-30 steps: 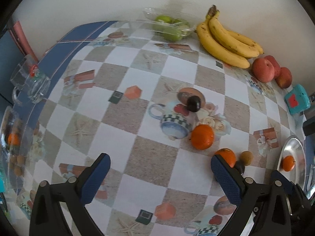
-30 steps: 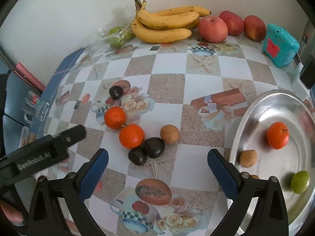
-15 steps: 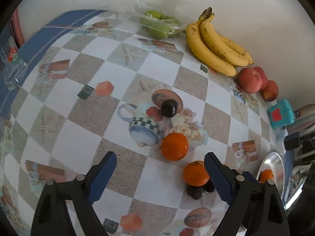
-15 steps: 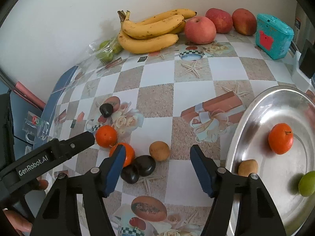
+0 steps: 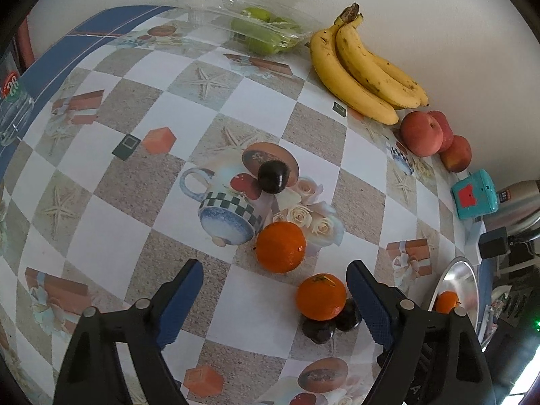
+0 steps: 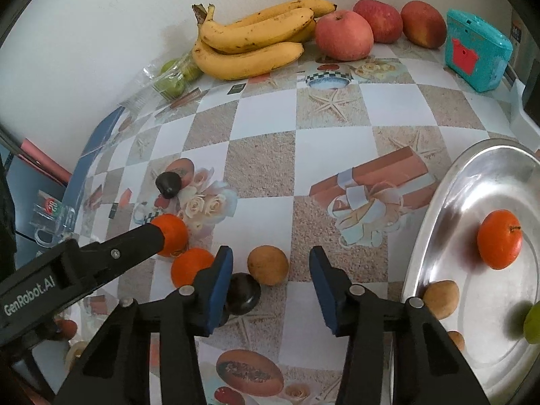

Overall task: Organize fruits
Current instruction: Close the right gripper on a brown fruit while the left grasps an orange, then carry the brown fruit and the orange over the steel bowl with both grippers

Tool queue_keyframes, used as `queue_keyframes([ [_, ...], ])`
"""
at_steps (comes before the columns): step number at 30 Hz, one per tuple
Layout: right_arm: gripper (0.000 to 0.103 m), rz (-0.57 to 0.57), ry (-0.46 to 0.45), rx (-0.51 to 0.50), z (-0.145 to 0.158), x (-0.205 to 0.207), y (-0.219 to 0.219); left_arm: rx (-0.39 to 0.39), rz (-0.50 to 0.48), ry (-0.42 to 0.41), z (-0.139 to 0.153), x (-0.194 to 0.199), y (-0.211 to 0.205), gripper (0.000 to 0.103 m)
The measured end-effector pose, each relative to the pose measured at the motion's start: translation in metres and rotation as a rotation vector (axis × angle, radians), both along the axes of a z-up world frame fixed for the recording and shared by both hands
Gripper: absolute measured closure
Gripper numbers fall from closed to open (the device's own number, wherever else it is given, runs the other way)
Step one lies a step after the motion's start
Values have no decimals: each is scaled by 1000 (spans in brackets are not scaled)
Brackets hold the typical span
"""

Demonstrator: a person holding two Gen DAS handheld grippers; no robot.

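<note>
Two oranges lie on the patterned tablecloth: one [image 5: 280, 247] just ahead of my left gripper [image 5: 275, 300], the other [image 5: 321, 296] beside its right finger, over two dark fruits [image 5: 319, 329]. The left jaws stand wide and are closing, with no pad on fruit. My right gripper [image 6: 271, 287] points down at a brown round fruit [image 6: 268, 265], which sits between its fingertips. Its jaws are closing, with gaps still on both sides. A dark fruit [image 6: 243, 293] touches its left finger. The silver plate [image 6: 432, 209] at right holds an orange [image 6: 499, 239], a brown fruit [image 6: 440, 298] and a green one [image 6: 533, 324].
Along the wall lie bananas [image 6: 249, 44], three red apples [image 6: 344, 35], green fruit in a clear plastic box [image 5: 263, 33] and a teal box [image 6: 474, 55]. A lone dark plum [image 5: 273, 177] lies mid-table. A glass mug [image 6: 54, 216] stands at the left edge.
The right gripper's jaws have narrowed a lot and sunk around the brown fruit. The left gripper has tilted toward the oranges and its jaws have narrowed a little.
</note>
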State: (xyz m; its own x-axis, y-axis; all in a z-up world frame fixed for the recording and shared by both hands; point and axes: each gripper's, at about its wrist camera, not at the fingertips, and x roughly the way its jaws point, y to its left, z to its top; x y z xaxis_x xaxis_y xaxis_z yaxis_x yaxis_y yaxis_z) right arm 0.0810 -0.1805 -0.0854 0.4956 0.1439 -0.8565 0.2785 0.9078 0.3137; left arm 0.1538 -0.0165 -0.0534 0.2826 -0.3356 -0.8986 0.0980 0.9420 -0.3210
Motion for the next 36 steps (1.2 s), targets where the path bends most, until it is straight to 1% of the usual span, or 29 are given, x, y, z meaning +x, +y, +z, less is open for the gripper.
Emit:
queue_keyframes([
  [1,62,-1,-1,4,0,0,0,0,-2,0,0,0,-1,15],
  [2,66,-3,-1,12,-1,0,0,2,-2,0,0,0,-1,15],
  [5,71,0,1,25,-2,0,0,2,-7,0,1,-1,-3,15],
  [6,76,1,0,29,-2,0,0,1,-8,1,1,-1,-3,15],
  [12,76,0,-22,49,2,-3,-2,1,-15,-1,2,-2,-7,15],
  [15,76,-8,-27,37,8,-6,-5,-1,-16,0,2,-2,-8,15],
  [17,76,-22,-24,17,12,-9,-8,-6,-17,2,2,-3,-9,17],
  [21,76,-52,-18,-10,20,-15,-16,-19,-31,15,-2,-3,-13,24],
  [23,76,-62,-20,-12,23,-18,-19,-22,-48,22,-4,-4,-17,31],
  [25,76,-66,-24,-10,25,-19,-21,-25,-67,29,-6,-5,-21,42],
  [27,76,-68,-29,-12,27,-21,-22,-23,-84,35,-7,-6,-25,50],
  [30,76,-68,-34,-12,30,-20,-22,-24,-106,40,-8,-9,-30,57],
  [32,76,-67,-36,-12,30,-20,-21,-21,-120,39,-8,-10,-33,65],
  [33,76,-66,-37,-12,31,-20,-21,-15,-123,37,-8,-11,-34,66],
  [36,76,-65,-39,-11,32,-21,-20,-8,-131,30,-6,-12,-35,67],
])
